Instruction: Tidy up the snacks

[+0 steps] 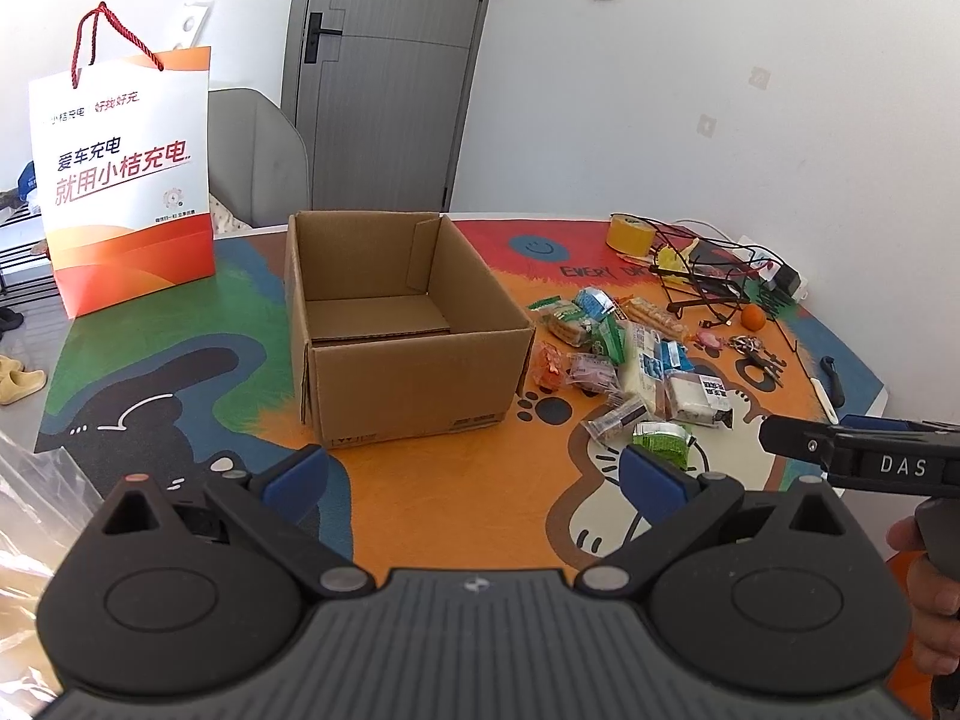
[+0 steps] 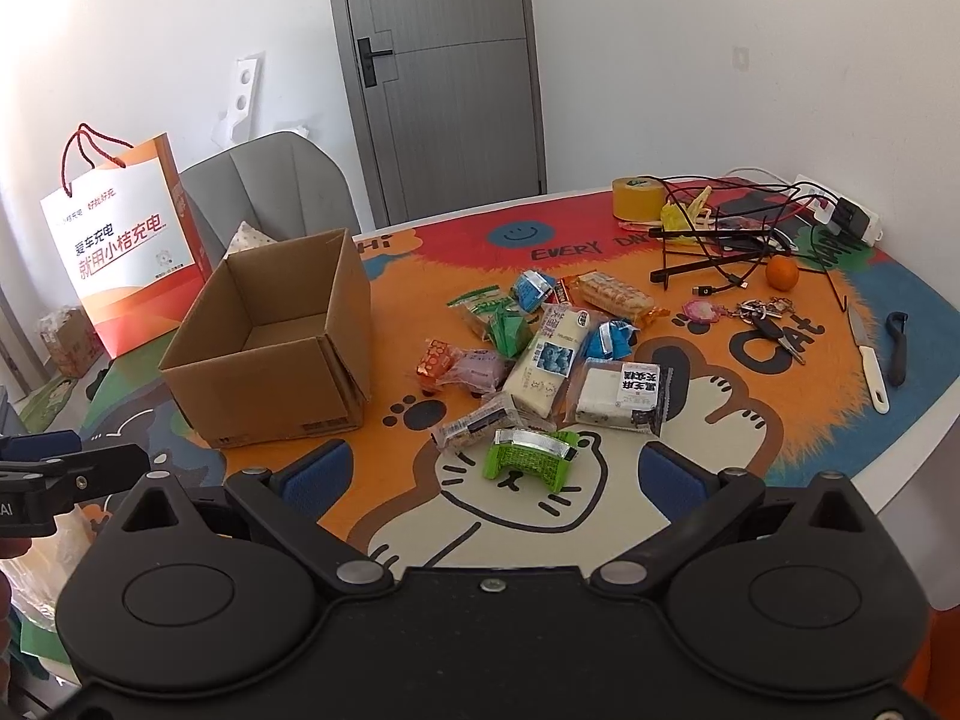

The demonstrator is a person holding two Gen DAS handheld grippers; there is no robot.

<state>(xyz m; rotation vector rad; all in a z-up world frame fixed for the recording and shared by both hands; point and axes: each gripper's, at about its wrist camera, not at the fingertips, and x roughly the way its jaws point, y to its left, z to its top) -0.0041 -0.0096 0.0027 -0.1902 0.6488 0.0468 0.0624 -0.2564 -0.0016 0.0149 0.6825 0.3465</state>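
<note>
An open cardboard box (image 1: 396, 324) stands empty on the colourful table mat; it also shows in the right wrist view (image 2: 270, 348). A pile of several wrapped snacks (image 1: 624, 360) lies to its right, and shows in the right wrist view (image 2: 540, 348). A green snack packet (image 2: 531, 456) lies nearest, just ahead of my right gripper (image 2: 498, 474), which is open and empty. My left gripper (image 1: 474, 471) is open and empty, in front of the box. The right gripper shows at the right edge of the left wrist view (image 1: 840, 450).
A white and orange paper bag (image 1: 126, 180) stands at the back left. Yellow tape (image 2: 636, 198), a black wire stand with cables (image 2: 720, 240), an orange (image 2: 782, 273), keys (image 2: 768, 318), a knife (image 2: 867, 360) and a peeler (image 2: 897, 348) lie right. A grey chair (image 2: 270, 192) stands behind.
</note>
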